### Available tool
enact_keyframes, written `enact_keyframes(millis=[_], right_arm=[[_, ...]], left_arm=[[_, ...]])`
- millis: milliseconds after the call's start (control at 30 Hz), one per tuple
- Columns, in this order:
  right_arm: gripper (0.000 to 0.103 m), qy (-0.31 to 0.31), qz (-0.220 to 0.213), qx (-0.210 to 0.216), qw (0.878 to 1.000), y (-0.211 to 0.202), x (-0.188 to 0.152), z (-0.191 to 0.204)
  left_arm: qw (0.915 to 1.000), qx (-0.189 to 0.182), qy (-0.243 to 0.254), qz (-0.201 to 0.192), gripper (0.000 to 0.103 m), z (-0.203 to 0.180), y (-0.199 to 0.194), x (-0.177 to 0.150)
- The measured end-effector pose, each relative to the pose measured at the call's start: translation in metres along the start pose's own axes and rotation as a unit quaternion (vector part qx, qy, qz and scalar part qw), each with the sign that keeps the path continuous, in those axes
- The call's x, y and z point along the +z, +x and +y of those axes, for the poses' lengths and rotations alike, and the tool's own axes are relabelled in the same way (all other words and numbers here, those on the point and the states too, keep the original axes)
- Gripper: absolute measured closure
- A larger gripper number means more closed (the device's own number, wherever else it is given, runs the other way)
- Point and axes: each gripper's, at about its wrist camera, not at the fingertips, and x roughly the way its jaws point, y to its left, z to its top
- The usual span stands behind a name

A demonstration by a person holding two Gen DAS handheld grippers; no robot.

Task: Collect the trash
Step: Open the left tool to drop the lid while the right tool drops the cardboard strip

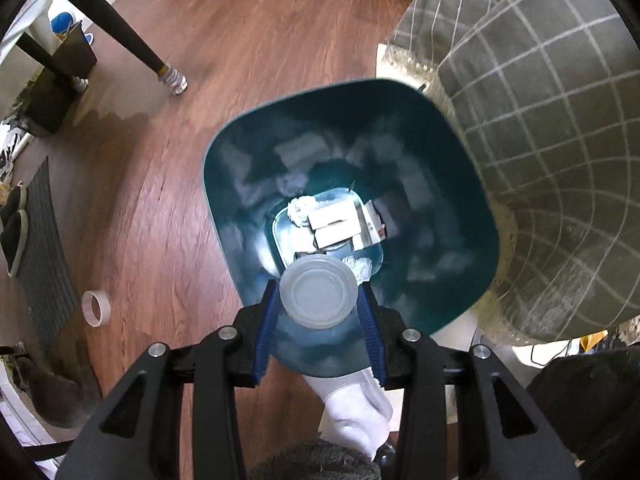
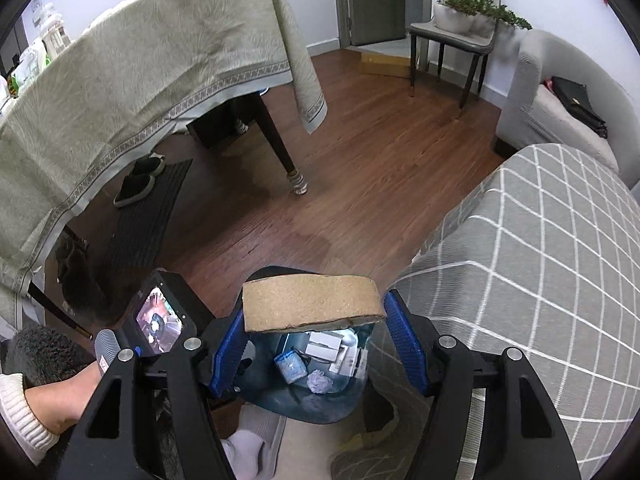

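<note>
Teal plastic fills my left view: the bin already holds boxes and crumpled tissue, and my left gripper has its jaws clamped on a clear round lid right over the opening. My right gripper grips a cardboard tape roll above it. One tape ring remains on the floor, I judge.

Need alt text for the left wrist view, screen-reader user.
The left claw grips a translucent round plastic lid directly above an open teal trash bin on a wood floor. White cartons and crumpled paper lie in the bin's bottom; a tape roll lies on the floor to the left.
</note>
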Motion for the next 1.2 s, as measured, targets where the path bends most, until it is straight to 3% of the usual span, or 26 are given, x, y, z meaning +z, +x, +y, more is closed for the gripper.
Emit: enact_keyframes(millis=[233,467,667,967,1200], right_arm=[[0.036,-0.008,0.025,0.004,1.000,0.023,0.000,0.010],[0.036,-0.028,0.048,0.000,0.998,0.045,-0.004,0.027],[0.036,-0.038,0.078,0.005,0.996,0.069,-0.011,0.038],[0.036,-0.042,0.131,-0.010,0.990,0.110,-0.033,0.033],[0.036,-0.058,0.166,-0.019,0.984,0.128,-0.051,0.033]], left_arm=[[0.9998,-0.005,-0.014,-0.014,0.054,0.013,-0.007,-0.002],[0.9972,-0.015,-0.047,-0.057,0.073,0.033,-0.032,-0.001],[0.9922,-0.025,-0.073,-0.098,0.082,0.049,-0.055,0.001],[0.9821,-0.032,-0.090,-0.163,0.087,0.056,-0.093,0.004],[0.9722,-0.036,-0.072,-0.220,0.088,0.045,-0.133,0.008]])
